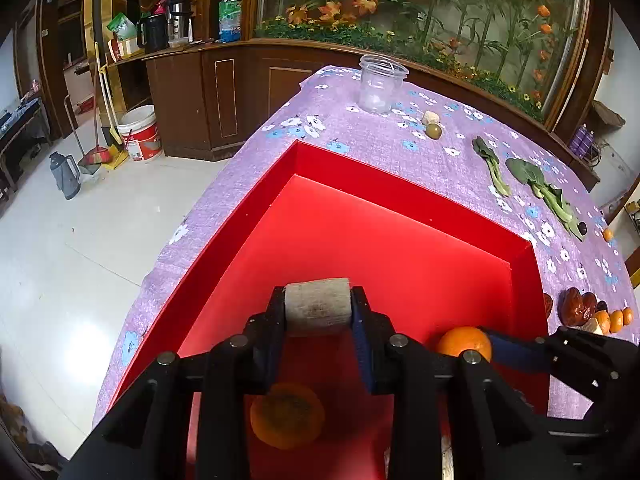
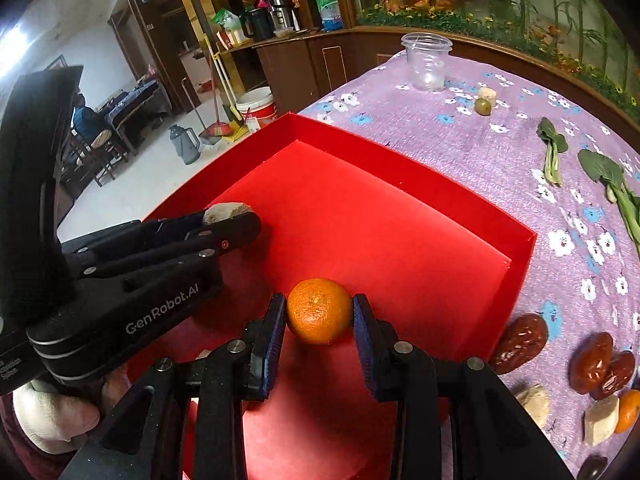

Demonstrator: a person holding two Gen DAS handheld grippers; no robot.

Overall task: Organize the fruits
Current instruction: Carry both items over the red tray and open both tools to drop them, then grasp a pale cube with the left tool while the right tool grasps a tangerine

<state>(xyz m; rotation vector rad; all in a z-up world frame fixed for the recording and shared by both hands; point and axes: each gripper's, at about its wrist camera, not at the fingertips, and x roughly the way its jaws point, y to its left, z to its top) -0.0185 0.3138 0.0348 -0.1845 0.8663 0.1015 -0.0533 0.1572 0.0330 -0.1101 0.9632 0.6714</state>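
A red box [image 1: 400, 200] [image 2: 400, 168] lies open on the purple flowered tablecloth. My left gripper [image 1: 318, 312] is shut on a pale beige chunk [image 1: 318, 310] and holds it above the box floor; it also shows in the right wrist view [image 2: 230, 212]. My right gripper [image 2: 319, 312] is shut on an orange mandarin [image 2: 319, 311] inside the box, also seen in the left wrist view [image 1: 464, 342]. Another mandarin [image 1: 287, 416] lies on the box floor under my left gripper.
Right of the box lie red dates [image 2: 520, 342], small mandarins [image 1: 616, 318] and pale chunks [image 2: 600, 420]. Leafy greens [image 1: 540, 188], a green olive [image 1: 433, 131] and a clear plastic cup [image 1: 380, 84] sit farther back. The table edge drops to the floor on the left.
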